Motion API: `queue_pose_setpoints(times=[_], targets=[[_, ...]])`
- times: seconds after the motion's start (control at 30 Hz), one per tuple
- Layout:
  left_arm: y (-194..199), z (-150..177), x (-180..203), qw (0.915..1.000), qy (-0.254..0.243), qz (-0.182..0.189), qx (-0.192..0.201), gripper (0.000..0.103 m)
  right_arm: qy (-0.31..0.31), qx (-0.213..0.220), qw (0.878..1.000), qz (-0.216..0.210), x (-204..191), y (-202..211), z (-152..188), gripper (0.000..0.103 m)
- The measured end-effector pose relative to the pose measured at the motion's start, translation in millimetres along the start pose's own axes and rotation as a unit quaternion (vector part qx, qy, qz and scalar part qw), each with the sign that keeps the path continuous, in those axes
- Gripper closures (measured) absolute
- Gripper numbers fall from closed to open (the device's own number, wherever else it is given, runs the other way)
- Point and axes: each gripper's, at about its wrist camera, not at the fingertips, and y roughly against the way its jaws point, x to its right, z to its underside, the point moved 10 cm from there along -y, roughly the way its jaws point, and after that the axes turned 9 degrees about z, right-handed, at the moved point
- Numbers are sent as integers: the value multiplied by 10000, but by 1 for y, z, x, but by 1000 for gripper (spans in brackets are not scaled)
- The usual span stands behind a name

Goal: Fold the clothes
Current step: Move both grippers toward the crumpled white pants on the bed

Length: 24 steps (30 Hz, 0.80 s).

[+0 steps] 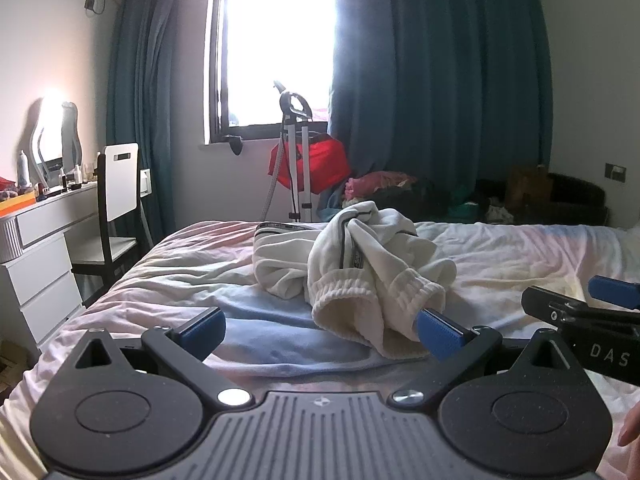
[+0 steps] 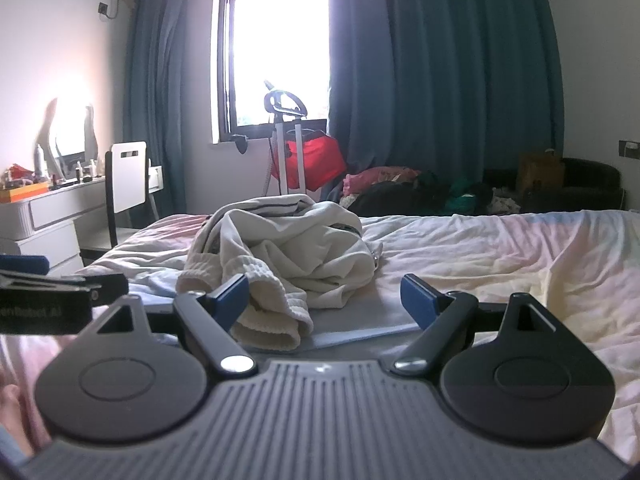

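A crumpled cream-white garment with ribbed cuffs and dark trim lies in a heap on the bed. It also shows in the right wrist view. My left gripper is open and empty, low over the bed just in front of the heap, its right blue pad by a ribbed cuff. My right gripper is open and empty, also just in front of the heap, with a cuff lying by its left pad. Each gripper shows at the edge of the other's view.
The bed sheet is wrinkled, pale pink and white. A white dresser and a chair stand to the left. A garment steamer, a red bag and a pile of clothes lie beyond the bed under the window.
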Motion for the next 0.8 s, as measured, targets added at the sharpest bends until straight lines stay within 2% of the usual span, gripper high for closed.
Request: queue_pose_setpoints(times=[0.4,0.63,0.8], targets=[[-3,2,0,10000,-54,-30,-45,0,-118,-33,9999,-19,3,1,-1,19],[2,-7,-7,9999,114,23,48,0,-371,-65,9992,-147,6,1,-1,19],[8,-18,-20,9997,61,-102,235,0,-593,-397,9971,-257,6,-12,11,19]])
